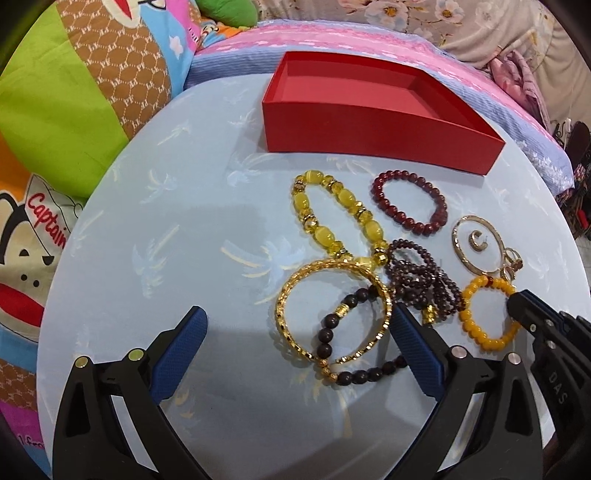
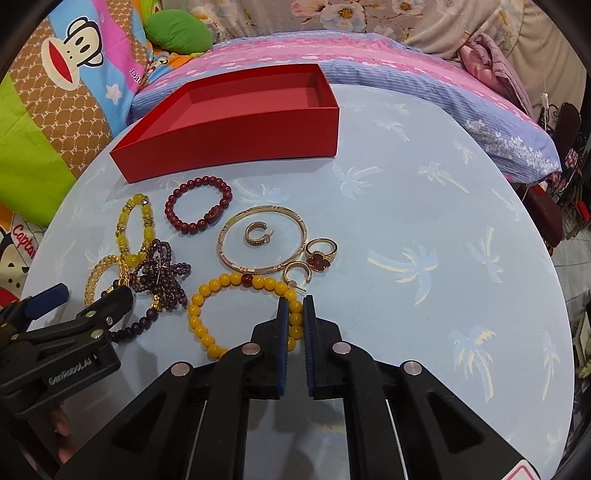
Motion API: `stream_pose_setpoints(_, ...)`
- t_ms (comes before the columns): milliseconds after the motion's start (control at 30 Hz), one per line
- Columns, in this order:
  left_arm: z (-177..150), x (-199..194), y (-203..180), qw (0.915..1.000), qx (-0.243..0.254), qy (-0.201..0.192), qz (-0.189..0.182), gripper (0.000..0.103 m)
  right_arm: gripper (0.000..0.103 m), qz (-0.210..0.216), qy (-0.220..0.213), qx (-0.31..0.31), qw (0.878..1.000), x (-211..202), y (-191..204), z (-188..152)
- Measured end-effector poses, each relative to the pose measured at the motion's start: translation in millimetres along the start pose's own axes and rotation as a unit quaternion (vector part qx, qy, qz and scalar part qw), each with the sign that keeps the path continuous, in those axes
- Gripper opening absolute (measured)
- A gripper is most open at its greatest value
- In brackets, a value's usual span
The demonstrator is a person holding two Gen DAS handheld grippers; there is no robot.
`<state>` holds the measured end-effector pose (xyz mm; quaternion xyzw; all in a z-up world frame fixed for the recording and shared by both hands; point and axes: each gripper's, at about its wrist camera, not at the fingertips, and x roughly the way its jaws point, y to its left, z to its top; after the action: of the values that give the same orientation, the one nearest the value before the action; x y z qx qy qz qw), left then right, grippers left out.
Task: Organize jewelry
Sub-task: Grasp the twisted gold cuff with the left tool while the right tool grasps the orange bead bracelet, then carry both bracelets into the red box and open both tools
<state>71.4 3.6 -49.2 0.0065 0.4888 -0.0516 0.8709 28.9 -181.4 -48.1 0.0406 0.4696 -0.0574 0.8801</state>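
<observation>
My right gripper (image 2: 295,306) is shut on the right side of an orange bead bracelet (image 2: 194,309), which lies on the round pale-blue table (image 2: 424,206). My left gripper (image 1: 299,325) is open and hovers over a textured gold bangle (image 1: 284,295) that overlaps a dark bead bracelet (image 1: 327,336). Behind them lie a yellow stone bracelet (image 1: 301,201), a red bead bracelet (image 1: 388,201) and a tangle of purple beads (image 1: 417,277). A thin gold bangle (image 2: 258,212) rings a hoop earring (image 2: 255,234). A ring with a red clover (image 2: 319,254) sits beside a second earring (image 2: 295,273). The open red box (image 1: 369,125) holds nothing.
The table stands against a bed with a pink and blue striped cover (image 2: 369,62). Bright cartoon-print bedding (image 1: 55,110) and a green cushion (image 2: 177,33) lie to the left. Dark furniture (image 2: 569,122) stands past the table's right edge.
</observation>
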Motion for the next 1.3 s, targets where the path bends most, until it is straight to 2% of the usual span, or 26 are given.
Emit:
stream_pose_setpoints(133,3,2,4,0.9999,-0.007,-0.009,-0.01,0.09,0.007,0.002,0.001,0.003,1.0,0,-1,0)
stream_pose_setpoints(167,4,1,4,0.9998,-0.004,-0.013,-0.015,0.085,0.007,0.002,0.001,0.003,1.0,0,-1,0)
stream_pose_setpoints(300,6,-4,0,0.9991,0.013,-0.02,-0.035,0.056,0.007,0.008,0.004,0.01,1.0,-1,-3,1)
stream_pose_setpoints(567,3,-14,3,0.9984,0.001,-0.012,-0.055,0.056,0.007,0.01,-0.019,0.003,1.0,-22,-1,2)
stream_pose_setpoints(900,7,-60,5,0.9971,0.011,-0.047,-0.059,0.056,0.007,0.026,-0.057,0.004,0.998,-61,-5,12)
stream_pose_setpoints(1100,32,-79,5,0.9958,0.025,-0.069,-0.055,0.056,0.007,0.042,-0.079,-0.005,0.996,-78,-10,40)
stream_pose_setpoints(1300,91,-79,-1,0.9925,0.042,-0.098,-0.059,0.056,0.007,0.062,-0.098,-0.023,0.993,-72,-7,104)
